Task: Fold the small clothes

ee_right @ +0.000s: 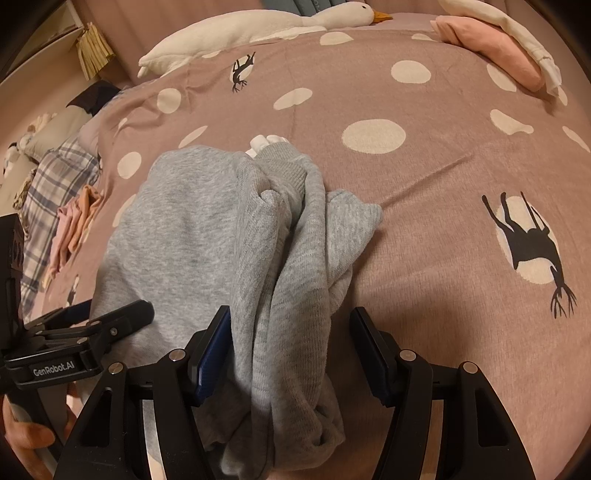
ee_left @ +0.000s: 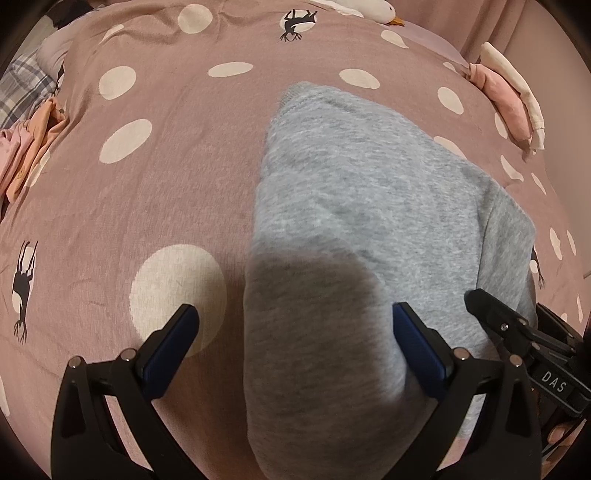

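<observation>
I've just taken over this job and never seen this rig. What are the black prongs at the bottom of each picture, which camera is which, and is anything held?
The prongs are two hand-held grippers; a person carries one in each hand. One picture looks along the left gripper, the other along the right gripper. Both stand open over a grey sweatshirt lying on a pink dotted bedspread, cloth between the fingers, apparently not pinched. Nothing seems held. A folded pink garment and a plush goose lie further back.

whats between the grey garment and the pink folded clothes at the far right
Only bare dotted bedspread lies between the grey garment and the pink folded clothes; the right wrist view shows it best.
</observation>
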